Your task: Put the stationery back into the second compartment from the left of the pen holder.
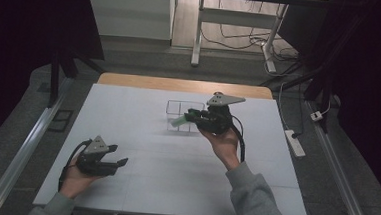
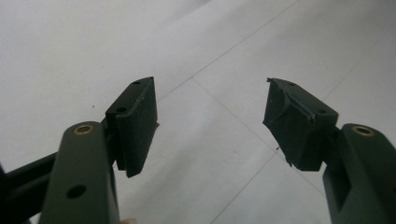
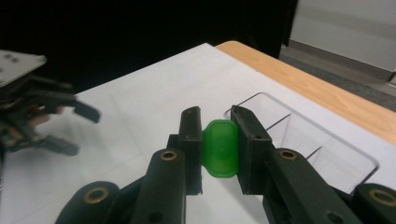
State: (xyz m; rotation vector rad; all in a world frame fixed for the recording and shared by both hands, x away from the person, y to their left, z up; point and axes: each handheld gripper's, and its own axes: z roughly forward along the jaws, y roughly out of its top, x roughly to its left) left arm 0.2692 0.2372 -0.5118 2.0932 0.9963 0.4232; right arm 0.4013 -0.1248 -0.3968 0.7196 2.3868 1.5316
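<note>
From the high view, the right gripper (image 1: 190, 117) pinches a green plastic piece (image 1: 179, 121) just above the near edge of the clear divided organizer box (image 1: 177, 106), which sits on the white table cover (image 1: 139, 169) toward its far side. The left gripper (image 1: 117, 155) rests in the person's hand well to the near left of the box, jaws spread, holding nothing. No other loose piece shows on the cover, so I judge the carry done and the release into a compartment left to do.

In the left gripper view, the left gripper (image 2: 210, 123) has its jaws wide apart over bare white cover (image 2: 224, 56), with faint seam lines crossing beneath and nothing between the pads.

In the right gripper view, the right gripper (image 3: 219, 149) has its jaws pressed on the green plastic piece (image 3: 219, 148), a rounded flat tab held on its two faces. The clear divided organizer box (image 3: 299, 135) lies just beyond and to the right of the jaws, its compartments looking empty. The wooden table edge (image 3: 299, 79) runs behind the box, so room is tighter there; the side toward the left gripper (image 3: 56, 116) is open.
</note>
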